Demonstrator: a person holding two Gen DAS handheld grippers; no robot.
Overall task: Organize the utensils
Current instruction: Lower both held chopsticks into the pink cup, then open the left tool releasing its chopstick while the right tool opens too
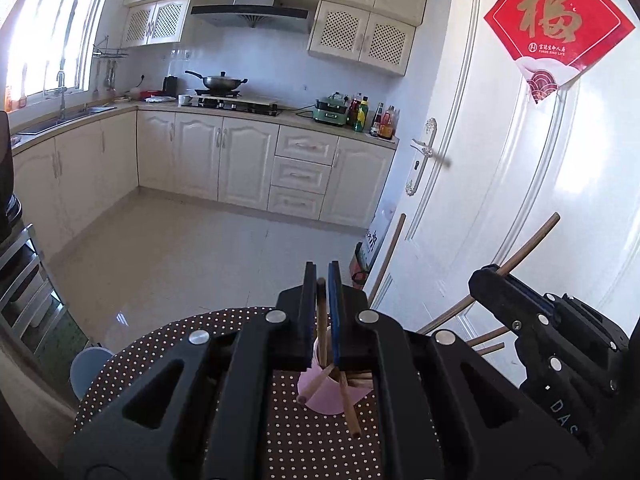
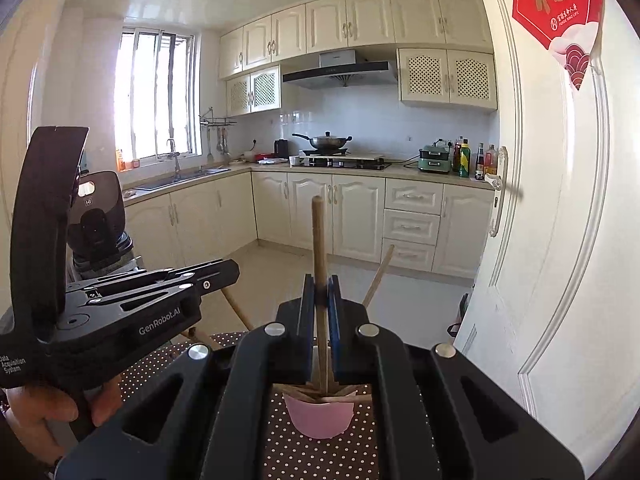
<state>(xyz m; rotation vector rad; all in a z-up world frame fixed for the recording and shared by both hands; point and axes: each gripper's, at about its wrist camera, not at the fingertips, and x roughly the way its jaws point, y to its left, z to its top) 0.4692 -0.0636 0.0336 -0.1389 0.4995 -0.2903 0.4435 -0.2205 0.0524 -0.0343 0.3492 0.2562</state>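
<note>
A pink cup (image 1: 332, 394) stands on the brown polka-dot table (image 1: 168, 344) and holds several wooden chopsticks (image 1: 349, 412). My left gripper (image 1: 321, 280) is shut on a chopstick (image 1: 321, 320) whose lower end reaches down into the cup. My right gripper (image 2: 321, 284) is shut on another chopstick (image 2: 319, 240), held upright over the cup (image 2: 320, 416). The right gripper also shows in the left wrist view (image 1: 496, 276), just right of the cup. The left gripper shows at the left in the right wrist view (image 2: 228, 272).
A white door (image 1: 520, 184) with a red paper decoration (image 1: 556, 20) stands close on the right. Kitchen cabinets, a stove with a wok (image 1: 220, 80) and a sink (image 1: 72, 114) lie beyond the tiled floor. A blue stool (image 1: 90, 368) sits left of the table.
</note>
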